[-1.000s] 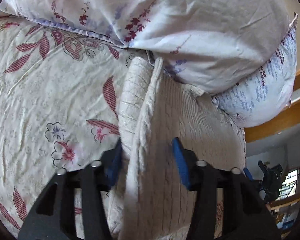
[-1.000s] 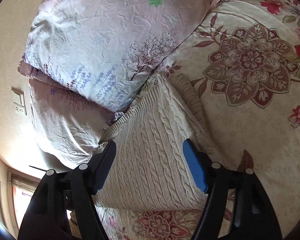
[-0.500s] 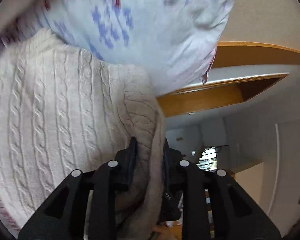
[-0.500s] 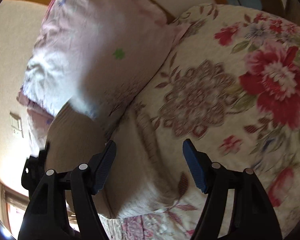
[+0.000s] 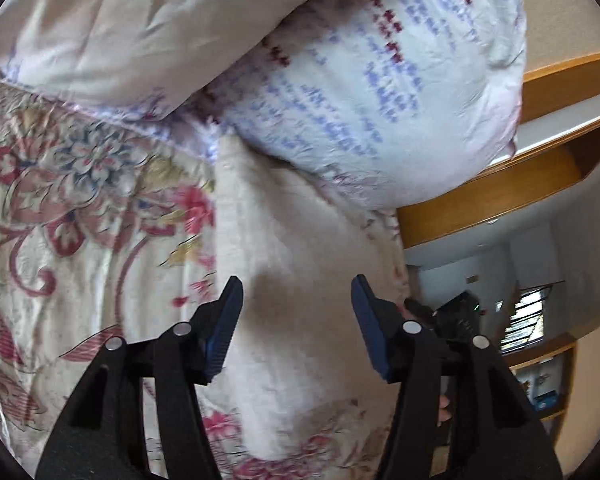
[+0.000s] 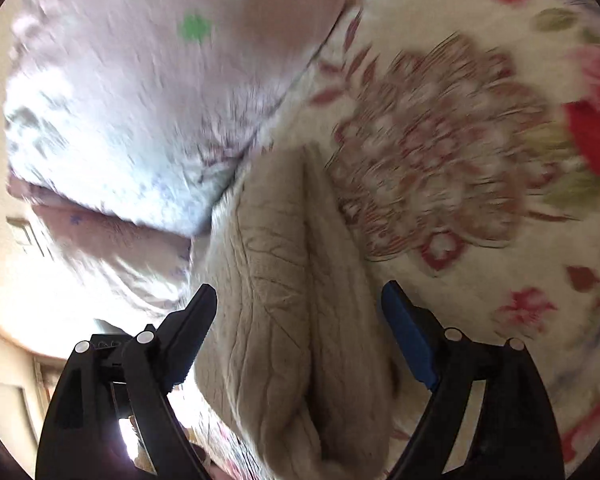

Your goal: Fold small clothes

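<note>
A cream cable-knit sweater (image 5: 300,264) lies folded on the floral bedspread (image 5: 80,240), its far end against the pillows. My left gripper (image 5: 296,300) is open, its jaws wide apart over the sweater's near part, holding nothing. In the right wrist view the same sweater (image 6: 284,280) shows as a folded bundle with a thick fold along its right side. My right gripper (image 6: 300,304) is open above it and empty. Both views are blurred by motion.
Two pale floral pillows (image 5: 360,92) are stacked at the head of the bed, also seen in the right wrist view (image 6: 132,100). A wooden headboard and shelf (image 5: 520,176) lie to the right. The bedspread (image 6: 480,160) spreads out to the right of the sweater.
My left gripper was shut on the sweater's edge half a second ago; it has let go and opened, and the sweater lies on the bed. My right gripper stayed open and swung back over the sweater.
</note>
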Demonstrator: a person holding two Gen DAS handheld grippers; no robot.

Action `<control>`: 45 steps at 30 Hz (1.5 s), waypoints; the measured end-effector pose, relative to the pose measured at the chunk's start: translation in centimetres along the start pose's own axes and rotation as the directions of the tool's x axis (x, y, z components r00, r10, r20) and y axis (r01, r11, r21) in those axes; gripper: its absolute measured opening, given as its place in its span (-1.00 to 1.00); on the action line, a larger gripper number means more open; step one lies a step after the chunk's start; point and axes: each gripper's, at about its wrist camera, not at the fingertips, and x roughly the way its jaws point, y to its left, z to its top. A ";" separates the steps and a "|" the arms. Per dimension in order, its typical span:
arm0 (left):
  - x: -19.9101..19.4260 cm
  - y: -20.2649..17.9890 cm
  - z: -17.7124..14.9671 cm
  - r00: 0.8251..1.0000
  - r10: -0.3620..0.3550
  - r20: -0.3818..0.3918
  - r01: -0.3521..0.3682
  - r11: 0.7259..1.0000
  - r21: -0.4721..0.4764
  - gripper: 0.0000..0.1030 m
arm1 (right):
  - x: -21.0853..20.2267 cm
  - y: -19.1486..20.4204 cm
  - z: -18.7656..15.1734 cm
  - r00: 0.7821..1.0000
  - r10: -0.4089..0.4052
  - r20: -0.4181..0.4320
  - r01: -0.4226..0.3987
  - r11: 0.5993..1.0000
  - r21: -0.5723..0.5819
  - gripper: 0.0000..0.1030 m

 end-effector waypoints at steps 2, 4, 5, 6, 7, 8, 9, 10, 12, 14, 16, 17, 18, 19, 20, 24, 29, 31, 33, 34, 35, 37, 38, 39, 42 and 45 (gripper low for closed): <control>1.5 0.0 -0.3 0.999 0.031 -0.041 -0.030 0.999 0.025 0.15 | 1.5 0.5 0.2 0.999 -0.009 -0.049 0.008 1.000 -0.019 0.70; 2.9 -0.4 -0.6 0.995 0.075 -0.073 -0.069 0.995 0.076 0.28 | 1.8 1.0 0.1 0.999 -0.005 -0.050 0.003 0.999 -0.040 0.76; 3.7 -0.9 -0.9 0.992 0.101 -0.077 -0.092 0.990 0.106 0.33 | 2.0 1.1 0.0 0.999 -0.003 -0.054 0.000 0.999 -0.041 0.75; 4.4 -1.2 -1.1 0.990 0.121 -0.076 -0.111 0.986 0.127 0.37 | 2.1 1.2 -0.2 0.998 0.005 -0.056 -0.007 0.999 -0.044 0.44; 5.1 -1.4 -1.1 0.989 0.129 -0.078 -0.119 0.984 0.130 0.40 | 2.5 1.2 -0.5 0.998 0.014 -0.061 -0.017 0.999 -0.050 0.12; 5.6 -1.2 -1.1 0.988 0.130 -0.082 -0.120 0.986 0.114 0.40 | 2.8 1.3 -1.0 0.998 0.005 -0.067 -0.009 0.998 -0.055 -0.09; 6.0 -0.9 -1.0 0.990 0.116 -0.081 -0.109 0.990 0.084 0.38 | 2.8 1.4 -1.3 0.998 0.015 -0.056 -0.018 0.998 -0.062 -0.18; 5.8 -0.6 -0.8 0.993 0.094 -0.065 -0.090 0.994 0.056 0.16 | 2.8 1.6 -1.6 0.998 0.035 -0.045 -0.038 0.997 -0.062 -0.21; 5.1 0.1 -0.7 0.998 0.031 -0.058 -0.030 0.999 0.012 -0.25 | 2.4 2.4 -2.5 0.994 0.100 -0.036 -0.102 0.993 -0.058 -0.26; 3.0 0.6 -0.8 0.998 -0.016 -0.055 0.018 0.999 0.028 -0.32 | 2.3 4.7 -3.9 0.988 0.142 -0.056 -0.147 0.983 -0.108 -0.29; -0.2 0.5 -1.0 0.999 -0.031 -0.020 0.032 0.997 0.075 -0.32 | 2.8 7.1 -5.4 0.983 0.157 -0.094 -0.171 0.971 -0.170 -0.30; -2.3 0.7 -1.0 0.999 -0.044 0.008 0.043 0.995 0.087 -0.32 | 3.4 8.8 -6.7 0.979 0.164 -0.120 -0.188 0.957 -0.220 -0.30; -3.9 1.0 -1.1 0.998 -0.045 0.032 0.042 0.994 0.099 -0.32 | 3.9 9.5 -7.4 0.975 0.175 -0.136 -0.204 0.949 -0.239 -0.30; -5.8 1.5 -1.2 0.998 -0.012 0.063 0.004 0.991 0.131 -0.28 | 4.6 10.1 -7.9 0.974 0.171 -0.151 -0.205 0.945 -0.256 -0.29; -6.5 1.7 -1.4 0.995 0.054 0.080 -0.067 0.984 0.164 -0.18 | 5.5 10.6 -8.4 0.980 0.118 -0.157 -0.160 0.944 -0.289 -0.26; -8.4 3.2 -2.7 0.930 0.341 0.137 -0.363 0.911 0.197 -0.10 | 6.5 9.9 -8.2 0.993 -0.115 -0.031 0.102 0.955 -0.280 -0.28; -12.1 3.0 -6.6 0.908 0.357 0.218 -0.404 0.884 0.236 0.48 | 6.8 10.7 -8.0 0.999 -0.028 -0.046 0.017 0.971 -0.238 -0.05; -12.0 2.7 -8.6 0.891 0.385 0.241 -0.442 0.857 0.264 0.66 | 8.6 11.2 -8.0 0.994 -0.001 -0.108 -0.025 0.970 -0.240 -0.57; -12.4 2.2 -11.2 0.877 0.413 0.247 -0.474 0.830 0.294 0.80 | 9.1 12.0 -7.7 0.997 -0.073 -0.038 0.058 0.952 -0.302 -0.73; -12.0 2.0 -11.8 0.872 0.426 0.243 -0.485 0.819 0.305 0.82 | 9.0 12.0 -7.3 0.996 -0.092 0.004 0.089 0.951 -0.295 -0.75; -11.7 2.1 -12.4 0.869 0.437 0.232 -0.492 0.814 0.309 0.82 | 8.3 11.4 -6.4 0.994 -0.104 0.040 0.111 0.958 -0.265 -0.80; -10.4 2.5 -13.3 0.873 0.446 0.200 -0.488 0.819 0.302 0.82 | 8.2 10.9 -4.8 0.984 -0.154 0.085 0.169 0.961 -0.217 -0.81; -9.9 2.7 -13.7 0.872 0.450 0.191 -0.488 0.820 0.298 0.82 | 8.1 11.1 -4.8 0.981 -0.175 0.085 0.190 0.957 -0.218 -0.81; -9.4 2.8 -14.0 0.867 0.462 0.186 -0.497 0.815 0.296 0.83 | 7.7 11.6 -5.1 0.978 -0.190 0.089 0.207 0.949 -0.240 -0.80; -8.8 2.9 -14.6 0.852 0.489 0.188 -0.524 0.801 0.291 0.91 | 5.0 13.3 -7.0 0.979 -0.154 0.135 0.190 0.931 -0.312 -0.52; -8.5 2.8 -14.9 0.852 0.489 0.187 -0.524 0.799 0.296 0.94 | 2.8 14.5 -10.1 0.993 0.005 0.121 0.047 0.905 -0.424 0.24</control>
